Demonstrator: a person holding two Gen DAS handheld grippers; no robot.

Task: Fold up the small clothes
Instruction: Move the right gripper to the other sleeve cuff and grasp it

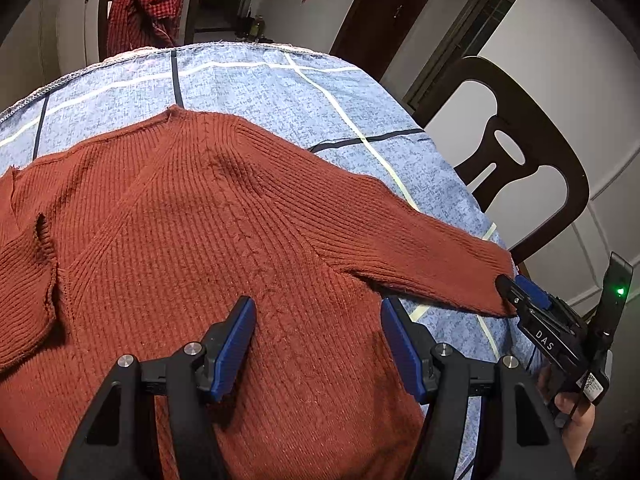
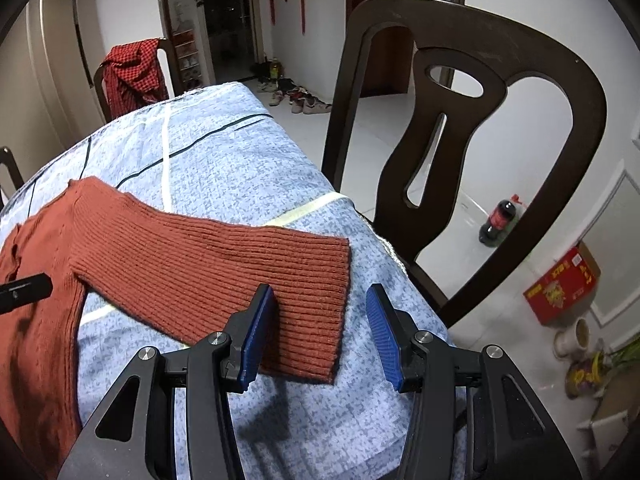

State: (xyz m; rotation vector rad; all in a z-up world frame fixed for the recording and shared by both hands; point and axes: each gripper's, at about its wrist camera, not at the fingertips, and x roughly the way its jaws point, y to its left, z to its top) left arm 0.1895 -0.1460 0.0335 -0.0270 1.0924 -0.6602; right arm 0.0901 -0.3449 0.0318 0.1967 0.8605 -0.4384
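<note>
Pretty much at the start here. Left tongs hang spread apart over the sweater body, gripping nothing. Right tongs sit apart too, straddling the sleeve cuff, not pinching yet. Sweater lies flat on the blue-clothed worktop, sleeves out, no folds made.

black gripper frames, ribbed blue fingers

- You get even indoor light, sharp focus.
- Soft shadows fall beneath both grippers onto the tablecloth.
- Fisheye bends edges; corners go black.
</note>
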